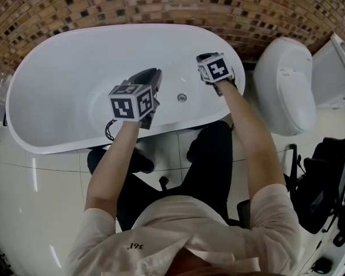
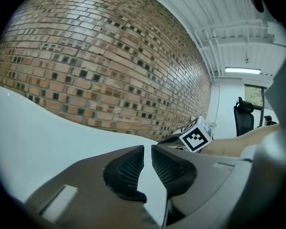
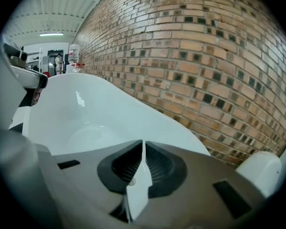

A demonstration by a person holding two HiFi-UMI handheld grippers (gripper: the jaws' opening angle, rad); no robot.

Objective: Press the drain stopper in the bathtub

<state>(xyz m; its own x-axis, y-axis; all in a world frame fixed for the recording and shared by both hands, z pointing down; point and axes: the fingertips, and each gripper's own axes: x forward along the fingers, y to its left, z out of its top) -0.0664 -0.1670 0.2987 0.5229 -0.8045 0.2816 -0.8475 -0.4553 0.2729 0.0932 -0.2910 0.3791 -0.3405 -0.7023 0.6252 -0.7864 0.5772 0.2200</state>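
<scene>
The white oval bathtub [image 1: 57,85] lies below me, and its small round metal drain stopper [image 1: 182,97] sits in the floor near the right end. My left gripper [image 1: 152,73] hangs over the tub floor, just left of the stopper and apart from it. Its jaws [image 2: 148,149] are shut on nothing, a thin slit between the pads. My right gripper [image 1: 206,56] hovers over the tub's right end, up and right of the stopper. Its jaws [image 3: 143,144] are shut and empty. Neither gripper view shows the stopper clearly.
A brick wall [image 1: 161,4] runs behind the tub. A white toilet [image 1: 284,85] stands to the right. A clear bottle [image 3: 74,54] stands at the tub's far end. The person's legs and dark shoes [image 1: 138,160] are at the near rim.
</scene>
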